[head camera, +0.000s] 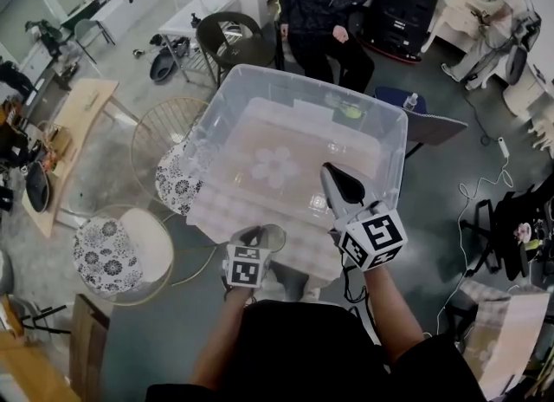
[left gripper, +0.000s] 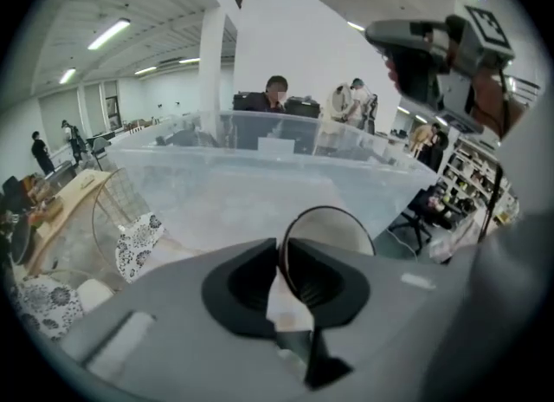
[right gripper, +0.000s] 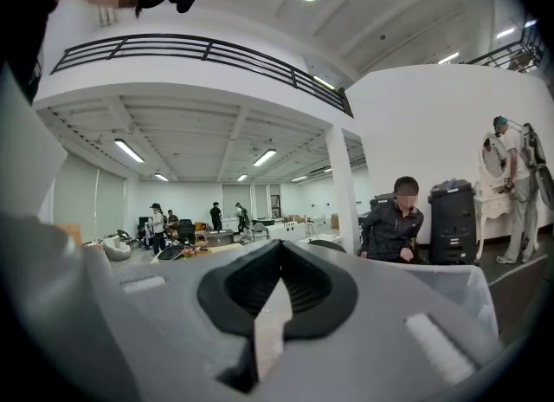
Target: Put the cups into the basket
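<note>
Cup [left gripper: 333, 229], basket [head camera: 222, 101] on checked tablecloth [head camera: 232, 215], grey floor [head camera: 173, 322]

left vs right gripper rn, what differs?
The left gripper is clamped on the rim of a cup; the right gripper is shut on nothing. The left gripper tilts down, short of the clear basket; the right gripper points level above it. Both are closed.

My left claw [left gripper: 280, 253] hides most of the cup [left gripper: 334, 230]; only its rim shows. The green thing [head camera: 351, 112] at the far wall of the basket [head camera: 212, 132] is too small to tell.
</note>
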A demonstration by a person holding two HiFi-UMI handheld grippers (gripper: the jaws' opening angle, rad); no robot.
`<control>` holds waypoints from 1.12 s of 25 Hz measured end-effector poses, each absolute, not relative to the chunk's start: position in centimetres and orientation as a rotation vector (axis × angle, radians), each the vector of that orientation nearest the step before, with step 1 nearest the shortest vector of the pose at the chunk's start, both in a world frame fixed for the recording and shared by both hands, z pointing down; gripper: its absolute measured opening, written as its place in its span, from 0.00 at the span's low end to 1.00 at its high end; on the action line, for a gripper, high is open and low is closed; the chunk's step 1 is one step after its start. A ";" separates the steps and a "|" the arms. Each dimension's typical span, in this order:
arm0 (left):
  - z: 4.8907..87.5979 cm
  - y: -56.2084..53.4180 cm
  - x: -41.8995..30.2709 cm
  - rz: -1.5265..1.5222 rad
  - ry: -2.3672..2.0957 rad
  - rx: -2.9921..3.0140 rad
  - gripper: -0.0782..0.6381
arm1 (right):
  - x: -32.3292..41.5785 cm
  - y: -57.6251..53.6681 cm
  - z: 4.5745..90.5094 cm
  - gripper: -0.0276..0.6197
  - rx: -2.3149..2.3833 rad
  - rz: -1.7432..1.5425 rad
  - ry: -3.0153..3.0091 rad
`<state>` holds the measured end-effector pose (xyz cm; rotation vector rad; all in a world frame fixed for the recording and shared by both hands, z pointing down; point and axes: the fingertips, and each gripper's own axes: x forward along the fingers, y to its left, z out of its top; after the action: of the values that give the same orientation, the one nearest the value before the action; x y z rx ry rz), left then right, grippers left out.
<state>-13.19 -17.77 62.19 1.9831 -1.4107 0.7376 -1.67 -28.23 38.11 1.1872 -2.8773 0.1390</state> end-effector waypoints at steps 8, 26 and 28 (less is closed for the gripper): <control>54.9 -18.5 -14.0 0.742 -1.497 2.140 0.18 | -2.6 -28.9 38.1 0.05 1.206 0.152 -2.882; 44.9 -24.2 -13.8 0.641 -1.492 2.323 0.18 | -2.9 -29.9 38.2 0.05 1.265 0.162 -2.850; 45.2 -25.3 -13.4 0.634 -1.465 2.329 0.18 | -2.5 -30.1 38.3 0.05 1.282 0.164 -2.841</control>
<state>-13.35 -25.35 45.22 2.3288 -1.4650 0.6335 -2.54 -30.08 38.29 1.2822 -2.8409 0.1642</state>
